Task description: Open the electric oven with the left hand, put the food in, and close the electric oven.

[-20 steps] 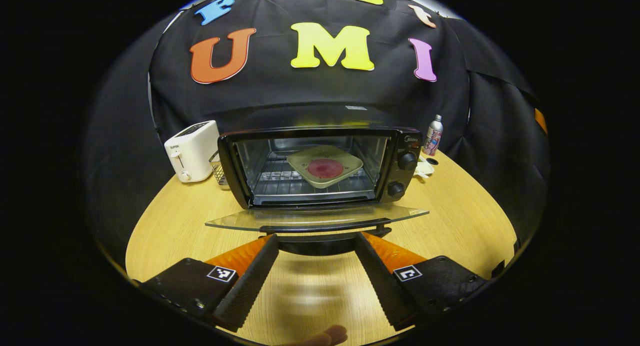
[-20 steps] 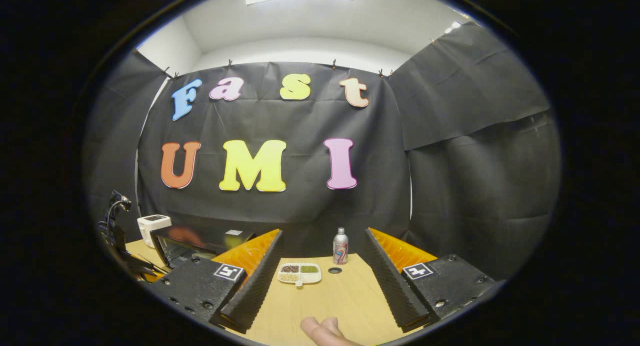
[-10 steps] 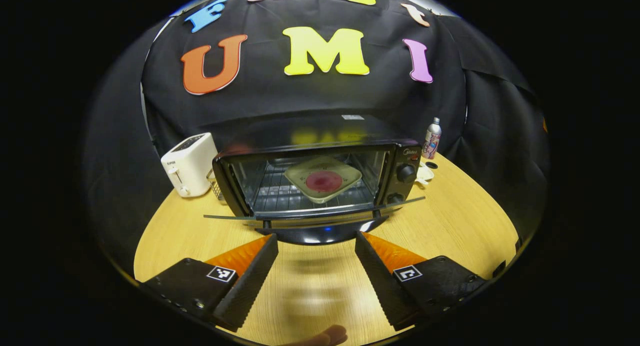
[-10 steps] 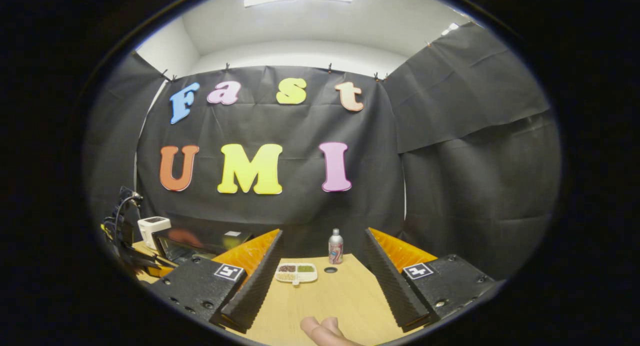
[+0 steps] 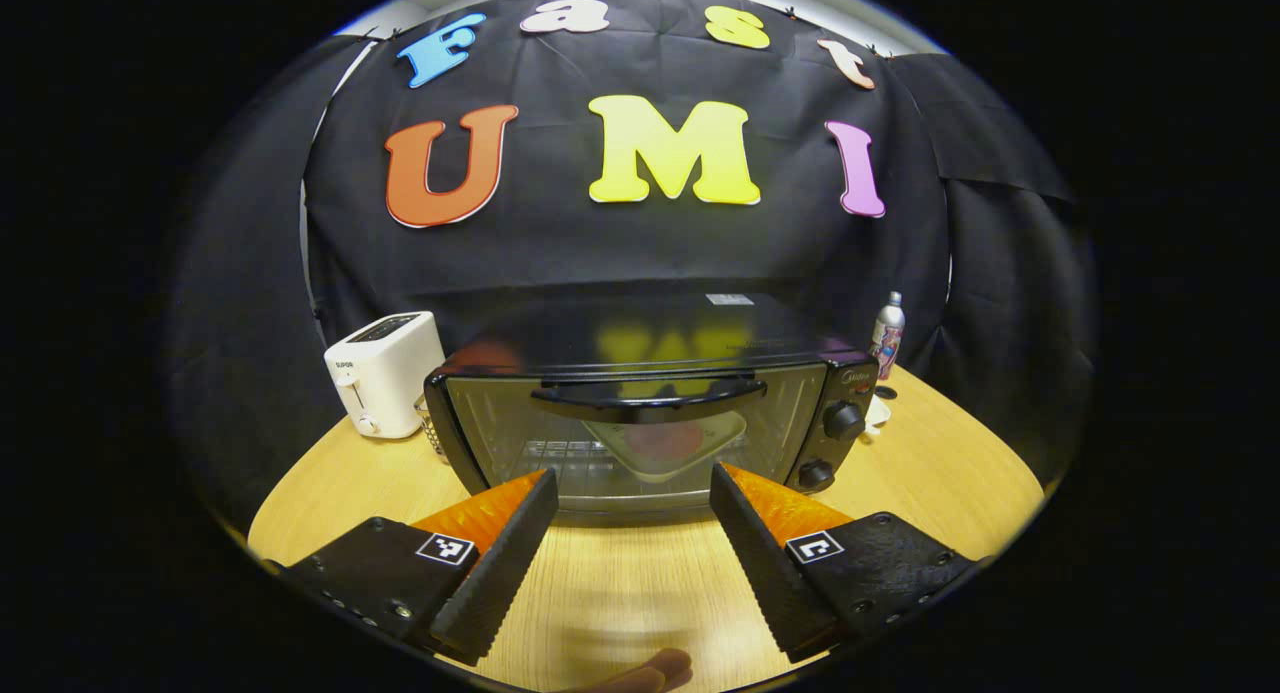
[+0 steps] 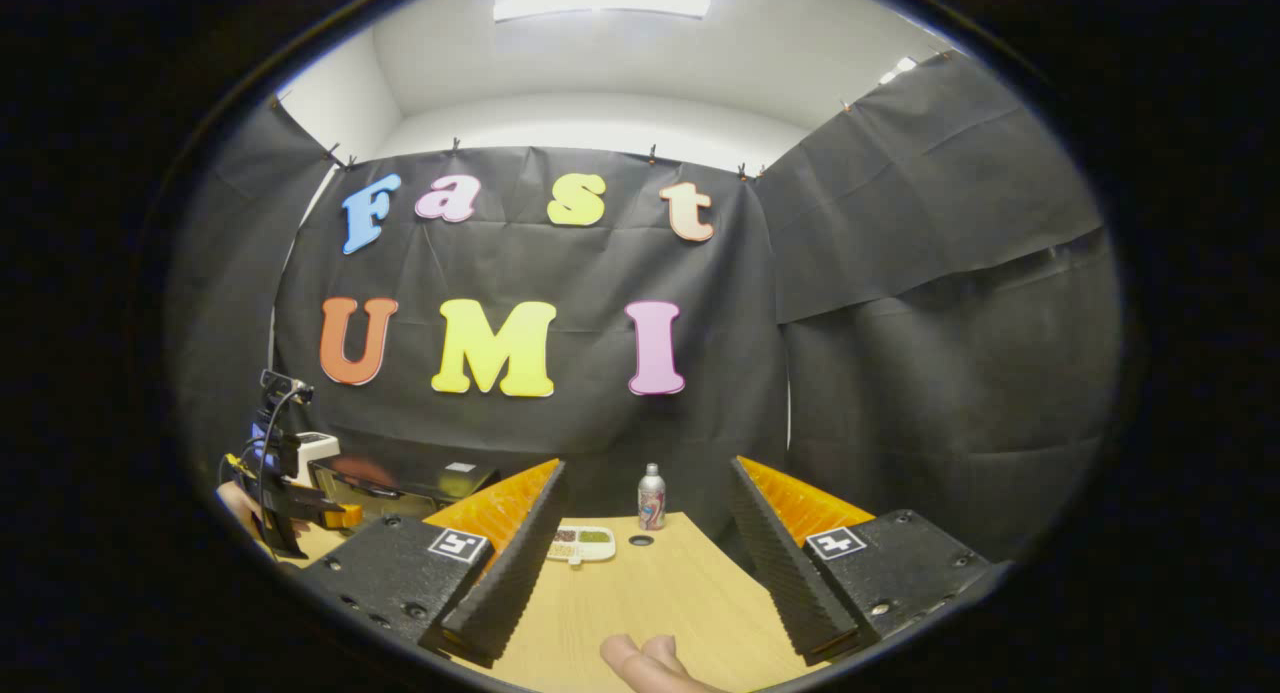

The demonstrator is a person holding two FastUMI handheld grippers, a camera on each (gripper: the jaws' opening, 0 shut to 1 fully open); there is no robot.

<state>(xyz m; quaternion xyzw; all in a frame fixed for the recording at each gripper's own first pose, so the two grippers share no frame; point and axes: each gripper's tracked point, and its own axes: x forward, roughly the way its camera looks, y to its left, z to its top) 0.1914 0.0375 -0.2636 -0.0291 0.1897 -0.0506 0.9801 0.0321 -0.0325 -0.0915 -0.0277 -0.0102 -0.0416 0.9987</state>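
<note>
The black electric oven [image 5: 650,413] stands at the middle of the round wooden table [image 5: 940,473] with its glass door up against the front and the handle [image 5: 648,401] across the top. Through the glass I see the pale square plate with the red food [image 5: 668,443] on the rack. My left gripper [image 5: 632,481] hangs open just in front of the door, touching nothing. My right gripper [image 6: 647,471] is open and empty off to the right; in the right gripper view the oven [image 6: 400,478] sits at the left, with the left gripper and the hand holding it [image 6: 285,493] beside it.
A white toaster [image 5: 385,373] and a small wire basket [image 5: 432,435] stand left of the oven. To its right, by the wall, are a slim bottle [image 6: 651,496], a divided snack dish [image 6: 580,544] and a small dark cap [image 6: 641,540].
The oven door has swung up from lying flat open to shut. My left gripper rose along with it and stayed open. The right gripper barely drifted.
</note>
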